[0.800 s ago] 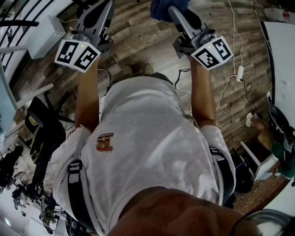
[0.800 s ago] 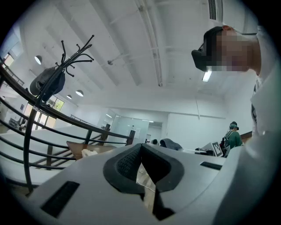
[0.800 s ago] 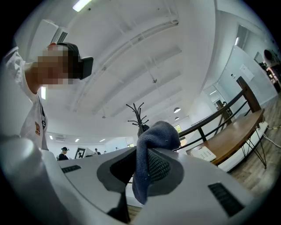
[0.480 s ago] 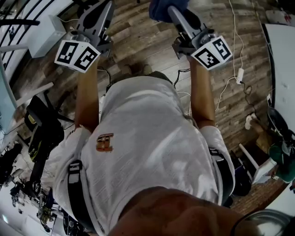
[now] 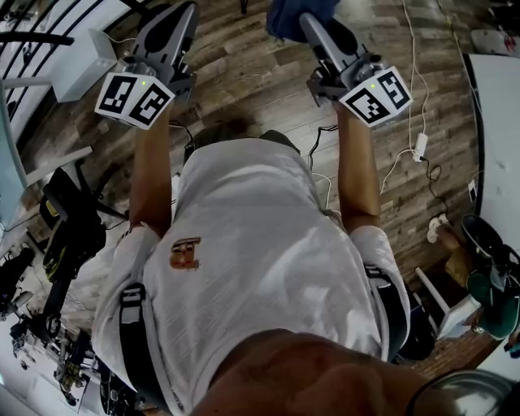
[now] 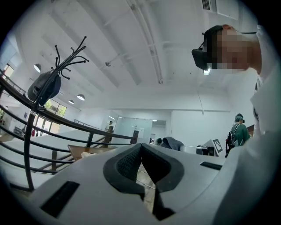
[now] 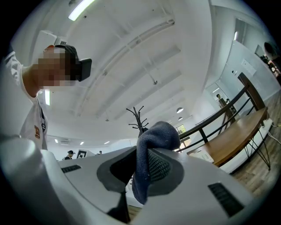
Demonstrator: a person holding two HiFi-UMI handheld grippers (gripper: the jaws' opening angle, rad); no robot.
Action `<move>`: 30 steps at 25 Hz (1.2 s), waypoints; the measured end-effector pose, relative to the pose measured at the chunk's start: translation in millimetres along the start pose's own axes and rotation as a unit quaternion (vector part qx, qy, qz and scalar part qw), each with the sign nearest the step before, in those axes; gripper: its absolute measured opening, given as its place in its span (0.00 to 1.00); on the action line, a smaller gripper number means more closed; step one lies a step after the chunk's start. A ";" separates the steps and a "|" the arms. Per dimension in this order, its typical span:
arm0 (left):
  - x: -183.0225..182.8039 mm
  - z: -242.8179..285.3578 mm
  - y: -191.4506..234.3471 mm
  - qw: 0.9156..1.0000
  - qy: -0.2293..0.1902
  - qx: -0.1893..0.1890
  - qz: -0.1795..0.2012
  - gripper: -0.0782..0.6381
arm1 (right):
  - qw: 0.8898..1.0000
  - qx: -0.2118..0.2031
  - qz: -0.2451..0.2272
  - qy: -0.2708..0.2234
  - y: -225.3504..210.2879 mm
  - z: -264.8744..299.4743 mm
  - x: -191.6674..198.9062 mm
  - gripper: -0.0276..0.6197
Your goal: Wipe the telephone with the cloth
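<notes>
In the head view both grippers are held out in front of a person's chest, above a wooden floor. My right gripper (image 5: pixel 315 26) is shut on a dark blue cloth (image 5: pixel 284 15). In the right gripper view the cloth (image 7: pixel 156 136) bulges over the jaw tips and hangs down between the pads of my right gripper (image 7: pixel 139 160). My left gripper (image 5: pixel 168 31) is shut with nothing in it; its pads meet in the left gripper view (image 6: pixel 141 154). A white keypad-like device (image 7: pixel 203 154), perhaps the telephone, lies on a wooden table (image 7: pixel 237 136) far beyond the right jaws.
Cables and a power strip (image 5: pixel 420 134) trail over the floor at the right, beside a white table edge (image 5: pixel 497 122). A black railing (image 6: pixel 66 125) and a coat rack (image 6: pixel 66 57) stand ahead. Dark gear (image 5: pixel 69 236) lies at the left. A person (image 6: pixel 238 132) stands far off.
Both grippers keep their place and their grip. The head view has shifted a little, so the floor and the things at the right have slid slightly.
</notes>
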State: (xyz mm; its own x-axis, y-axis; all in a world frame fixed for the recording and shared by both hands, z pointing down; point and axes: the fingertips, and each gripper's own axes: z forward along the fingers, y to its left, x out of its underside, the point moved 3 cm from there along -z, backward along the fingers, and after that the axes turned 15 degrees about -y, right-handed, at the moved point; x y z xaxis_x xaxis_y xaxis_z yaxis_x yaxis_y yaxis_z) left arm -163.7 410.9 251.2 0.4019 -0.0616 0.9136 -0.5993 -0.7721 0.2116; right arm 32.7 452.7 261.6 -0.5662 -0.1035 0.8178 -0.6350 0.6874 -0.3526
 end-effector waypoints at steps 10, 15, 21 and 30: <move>12.7 29.9 11.4 1.000 0.007 -0.007 0.008 0.13 | 1.000 -0.002 0.007 0.012 -33.1 4.3 -3.2 0.15; 23.2 52.5 39.1 1.000 0.007 -0.009 0.006 0.13 | 1.000 0.000 -0.001 0.015 -59.0 23.2 -0.6 0.15; 31.7 94.6 94.7 1.000 -0.001 -0.018 0.005 0.13 | 1.000 0.004 -0.010 0.023 -105.3 67.9 3.6 0.15; 44.7 162.8 198.0 1.000 0.006 -0.029 0.003 0.13 | 0.999 0.001 -0.013 0.044 -179.4 165.2 22.2 0.15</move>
State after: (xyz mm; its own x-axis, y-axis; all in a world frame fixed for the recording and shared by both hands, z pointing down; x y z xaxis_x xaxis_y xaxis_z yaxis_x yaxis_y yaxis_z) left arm -151.7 152.4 277.4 0.3901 -0.0580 0.9189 -0.6404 -0.7341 0.2256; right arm 47.2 208.4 267.9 -0.5015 -0.0577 0.8632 -0.6503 0.6832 -0.3322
